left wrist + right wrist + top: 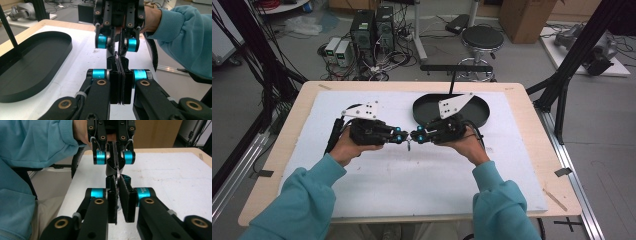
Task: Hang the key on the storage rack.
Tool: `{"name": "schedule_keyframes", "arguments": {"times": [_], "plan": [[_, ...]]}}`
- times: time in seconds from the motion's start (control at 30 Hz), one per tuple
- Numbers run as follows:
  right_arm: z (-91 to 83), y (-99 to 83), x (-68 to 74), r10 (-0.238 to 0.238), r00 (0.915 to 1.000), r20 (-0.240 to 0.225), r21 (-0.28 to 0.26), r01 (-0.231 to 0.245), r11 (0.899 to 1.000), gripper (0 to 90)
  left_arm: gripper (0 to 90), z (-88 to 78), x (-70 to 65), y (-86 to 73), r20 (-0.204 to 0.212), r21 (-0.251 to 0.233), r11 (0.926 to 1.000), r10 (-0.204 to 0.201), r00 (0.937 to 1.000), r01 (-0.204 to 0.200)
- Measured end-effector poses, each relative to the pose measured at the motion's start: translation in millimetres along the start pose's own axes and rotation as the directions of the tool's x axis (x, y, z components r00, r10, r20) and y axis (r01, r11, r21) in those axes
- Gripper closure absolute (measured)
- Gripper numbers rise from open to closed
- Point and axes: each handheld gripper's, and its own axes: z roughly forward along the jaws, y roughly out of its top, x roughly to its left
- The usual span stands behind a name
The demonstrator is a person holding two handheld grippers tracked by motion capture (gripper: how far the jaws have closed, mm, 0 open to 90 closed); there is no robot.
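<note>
A small, thin metal ring point(117, 173) hangs between the tools above the white foam-covered counter point(377, 175). Left tool point(398, 135) (level, ribbed pads) clamps it; right tool point(418, 135) pinches its other edge.

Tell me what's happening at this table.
A person in teal sleeves holds a gripper in each hand, tips meeting over the white mat. The left gripper has its jaws shut, and the right gripper faces it with its jaws closed too. Between them they seem to pinch a small metal piece, thin and silvery; what exactly it is I cannot tell. A black oval tray sits behind the right gripper with nothing visible in it.
</note>
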Motion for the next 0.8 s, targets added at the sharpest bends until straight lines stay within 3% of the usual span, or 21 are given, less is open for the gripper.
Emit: {"name": "schedule_keyframes", "arguments": {"times": [0.37,0.57,0.6,0.67,0.8], "plan": [[-0.8,-2.1,-0.7,0.065,0.9977,-0.023,0.014,-0.064,0.998,89.0,88.2,3.0,-0.1,-1.4,0.004,0.005,0.9999,0.013,0.9999,-0.013],[-1.2,-2.2,-1.1,0.060,0.9982,-0.007,0.023,-0.060,0.998,89.1,83.2,4.1,2.8,-3.8,-0.008,0.001,0.9994,-0.034,0.9994,0.034],[-1.0,-1.9,-1.1,0.051,0.9986,0.010,0.024,-0.051,0.998,89.0,68.0,3.7,4.8,-4.1,-0.021,0.005,0.9981,-0.061,0.9979,0.061],[-1.1,-2.1,-0.7,0.061,0.9980,0.013,0.038,-0.062,0.997,89.0,54.5,4.0,5.4,-4.5,-0.027,0.002,0.9971,-0.077,0.9967,0.077],[-1.1,-2.4,-1.7,0.057,0.9980,0.027,0.040,-0.058,0.998,89.2,45.3,1.7,5.6,-5.6,-0.043,-0.024,0.9973,-0.071,0.9966,0.070]]}}
